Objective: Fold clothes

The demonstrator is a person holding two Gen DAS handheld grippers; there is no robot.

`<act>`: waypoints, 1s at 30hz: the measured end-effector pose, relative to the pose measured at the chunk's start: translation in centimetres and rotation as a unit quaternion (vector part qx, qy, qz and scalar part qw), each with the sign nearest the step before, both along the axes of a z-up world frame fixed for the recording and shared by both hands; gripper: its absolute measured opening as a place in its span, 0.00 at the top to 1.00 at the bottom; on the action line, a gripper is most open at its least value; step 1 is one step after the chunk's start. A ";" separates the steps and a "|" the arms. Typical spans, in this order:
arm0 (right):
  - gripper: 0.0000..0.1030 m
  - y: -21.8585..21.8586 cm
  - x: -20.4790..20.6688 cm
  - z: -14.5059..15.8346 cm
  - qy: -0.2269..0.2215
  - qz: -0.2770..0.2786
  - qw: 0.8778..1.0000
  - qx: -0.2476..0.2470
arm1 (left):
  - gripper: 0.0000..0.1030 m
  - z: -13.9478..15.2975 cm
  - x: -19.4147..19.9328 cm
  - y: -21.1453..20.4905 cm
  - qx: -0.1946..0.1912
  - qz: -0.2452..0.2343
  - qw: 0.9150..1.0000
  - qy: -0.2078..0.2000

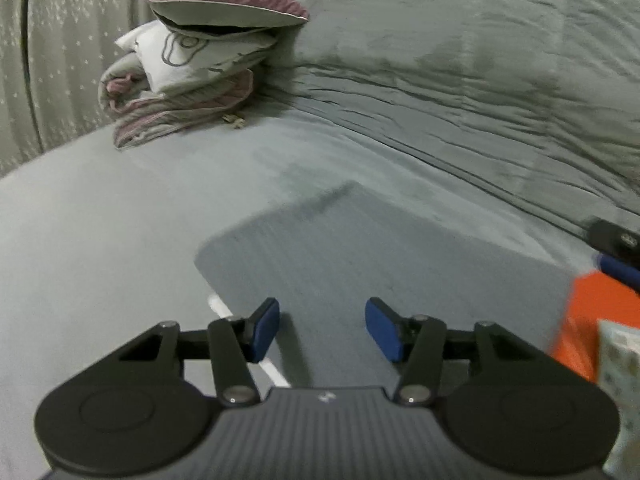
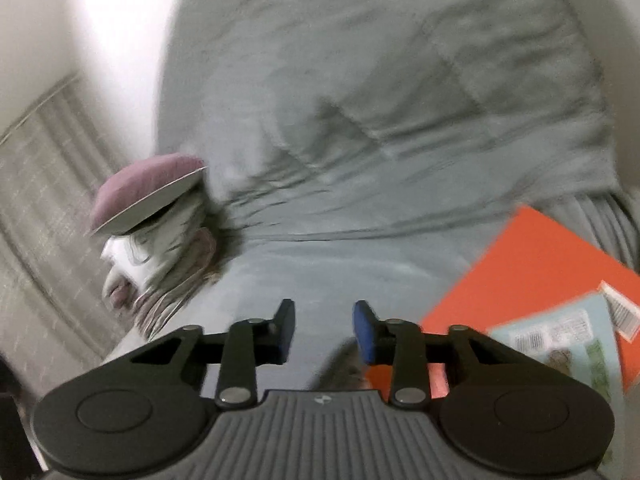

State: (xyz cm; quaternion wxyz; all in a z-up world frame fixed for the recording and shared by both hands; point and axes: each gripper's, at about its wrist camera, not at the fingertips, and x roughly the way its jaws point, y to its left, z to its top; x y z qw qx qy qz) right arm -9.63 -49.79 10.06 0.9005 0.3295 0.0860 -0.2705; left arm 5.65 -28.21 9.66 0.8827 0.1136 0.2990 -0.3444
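A grey-blue garment (image 1: 360,256) lies flat on the bed as a smooth, squared-off shape with a white strip at its near left corner. My left gripper (image 1: 324,329) hovers over its near edge, open, with nothing between the blue pads (image 1: 264,330). The tip of the right gripper (image 1: 616,240) shows at the right edge of the left wrist view. In the right wrist view the right gripper (image 2: 325,330) is open above the grey bed sheet (image 2: 320,272), and nothing sits between its fingers. The picture there is blurred.
A stack of pillows and a rolled blanket (image 1: 200,64) sits at the far left of the bed, also visible as the pillow stack (image 2: 152,216). A rumpled grey duvet (image 1: 460,64) covers the far side. An orange flat package (image 2: 532,276) with a printed label lies to the right. A curtain (image 1: 60,40) hangs at left.
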 end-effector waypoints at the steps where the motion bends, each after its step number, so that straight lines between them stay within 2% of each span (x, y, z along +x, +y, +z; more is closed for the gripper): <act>1: 0.71 0.4 0.5 0.1 0.005 0.020 1.000 -0.006 | 0.52 -0.1 -0.4 0.2 -0.001 -0.003 1.000 -0.003; 4: 0.72 1.4 2.4 -0.4 0.033 0.085 0.996 -0.003 | 0.51 -0.8 -1.0 0.2 0.008 -0.005 1.000 -0.010; 6: 0.72 2.1 3.5 -0.8 0.063 0.102 0.993 -0.009 | 0.51 -1.5 -0.8 0.2 0.014 -0.007 1.000 -0.006; 9: 0.73 2.8 4.5 -1.2 0.094 0.101 0.990 -0.027 | 0.50 -2.1 -0.8 0.3 0.011 -0.008 1.000 -0.006; 18: 0.77 3.4 4.9 -2.0 0.125 0.092 0.987 -0.048 | 0.46 -2.9 -0.5 0.3 0.011 -0.005 1.000 0.002; 21: 0.83 3.0 4.8 -2.3 0.126 0.081 0.988 -0.040 | 0.44 -3.0 -0.5 0.3 0.015 -0.006 1.000 0.002; 23: 0.91 2.6 4.7 -2.4 0.126 0.073 0.989 -0.031 | 0.42 -3.0 -0.2 0.4 0.013 -0.006 1.000 0.008; 30: 0.99 2.3 4.7 -2.6 0.133 0.064 0.989 -0.029 | 0.41 -3.0 -0.1 0.5 0.013 -0.006 1.000 0.011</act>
